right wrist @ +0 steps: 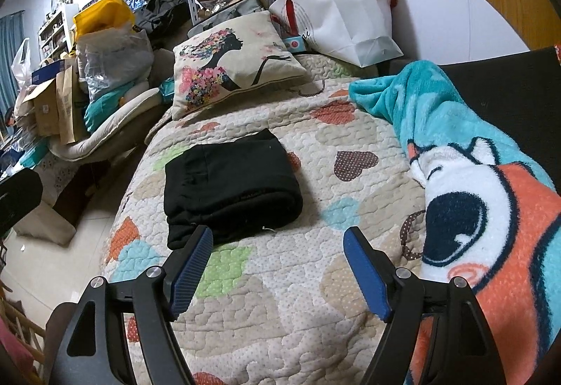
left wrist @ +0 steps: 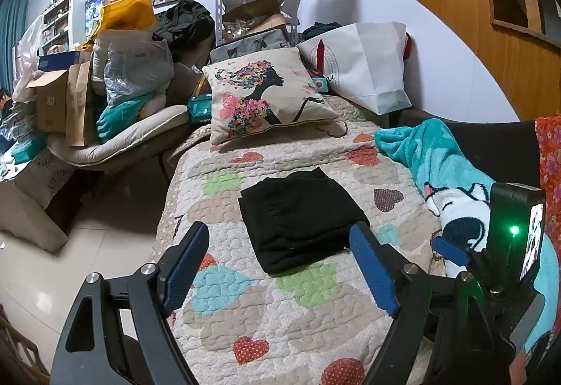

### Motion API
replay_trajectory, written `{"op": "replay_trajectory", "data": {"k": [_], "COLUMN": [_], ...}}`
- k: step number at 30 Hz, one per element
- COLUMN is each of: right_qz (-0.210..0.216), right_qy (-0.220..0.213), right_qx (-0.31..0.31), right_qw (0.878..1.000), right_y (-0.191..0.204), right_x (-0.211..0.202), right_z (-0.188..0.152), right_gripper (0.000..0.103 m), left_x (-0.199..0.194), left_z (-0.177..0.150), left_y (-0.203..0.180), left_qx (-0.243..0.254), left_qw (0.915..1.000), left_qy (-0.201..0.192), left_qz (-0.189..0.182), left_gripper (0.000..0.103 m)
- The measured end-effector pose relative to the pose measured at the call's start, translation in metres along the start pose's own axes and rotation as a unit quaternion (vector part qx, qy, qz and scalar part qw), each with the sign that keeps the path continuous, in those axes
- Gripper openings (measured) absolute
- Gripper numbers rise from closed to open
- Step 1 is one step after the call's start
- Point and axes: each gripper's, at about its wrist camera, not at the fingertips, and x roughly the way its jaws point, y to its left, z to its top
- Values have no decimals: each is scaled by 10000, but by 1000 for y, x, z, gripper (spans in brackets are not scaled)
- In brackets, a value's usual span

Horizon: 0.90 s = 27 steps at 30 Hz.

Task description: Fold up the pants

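The black pants (left wrist: pixel 301 220) lie folded into a thick rectangle on the heart-patterned quilt (left wrist: pixel 266 308). In the right wrist view the same pants (right wrist: pixel 229 187) sit left of centre on the quilt (right wrist: pixel 280 297). My left gripper (left wrist: pixel 280 241) is open, its blue pads wide apart just short of the bundle's near edge, with nothing between them. My right gripper (right wrist: pixel 278 241) is open too, hovering over bare quilt right of the pants; its left fingertip (right wrist: pixel 200 239) overlaps the bundle's near corner in the picture. The right gripper's body shows at the left wrist view's right edge.
A printed cushion (left wrist: pixel 270 94) and a white paper bag (left wrist: pixel 364 66) stand at the quilt's far end. A teal cartoon blanket (right wrist: pixel 466 174) is draped along the right side. Piled boxes and bags (left wrist: pixel 105 76) crowd the left, beyond a strip of tiled floor (left wrist: pixel 45 266).
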Motion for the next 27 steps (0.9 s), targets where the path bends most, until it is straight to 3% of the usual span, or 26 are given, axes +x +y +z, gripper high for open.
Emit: {"op": "replay_trajectory", "data": {"k": [27], "right_qz": [33], "right_qy": [137], "right_qx": [-66], "right_qw": [9999], "right_y": [2], "right_x": [7], "right_z": [-4], "right_gripper": [83], "left_x": [13], "left_z": [-8], "left_y": [12], "left_qx": [-96], "left_qw": [9996], "left_qy": [260], "left_qz": [-52], "left_gripper": [82]}}
